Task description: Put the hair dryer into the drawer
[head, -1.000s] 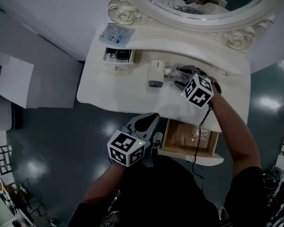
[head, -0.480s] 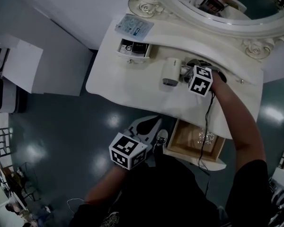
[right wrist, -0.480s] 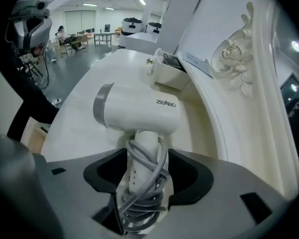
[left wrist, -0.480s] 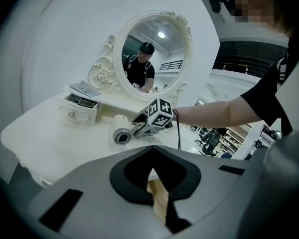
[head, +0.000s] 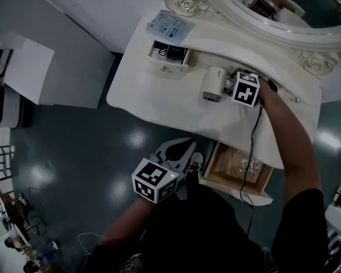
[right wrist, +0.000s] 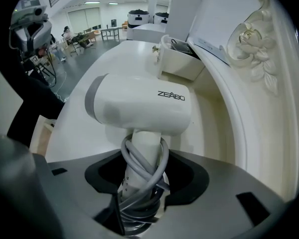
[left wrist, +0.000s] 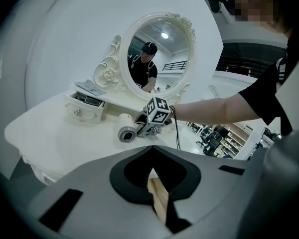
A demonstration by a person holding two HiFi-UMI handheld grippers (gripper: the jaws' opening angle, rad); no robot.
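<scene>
Right gripper view, right gripper (right wrist: 142,185) jaws closing round hair dryer (right wrist: 139,103)

right gripper (right wrist: 139,195): lowered onto hair dryer (right wrist: 139,103) handle | jaws: closing, handle between them

In the head view, bare dressing-table top (head: 153,98) lies free from 7 to 9 o'clock of the hair dryer (head: 214,84). The small drawer box (head: 166,61) blocks 10 o'clock, and the carved mirror frame (head: 314,64) walls off 12 to 2. At 5 o'clock the open wooden drawer (head: 230,166) gapes below the table's front edge. A black cable (head: 251,147) hangs across its mouth, and the left gripper (head: 182,148) stands just beside it at 9 o'clock.
</scene>
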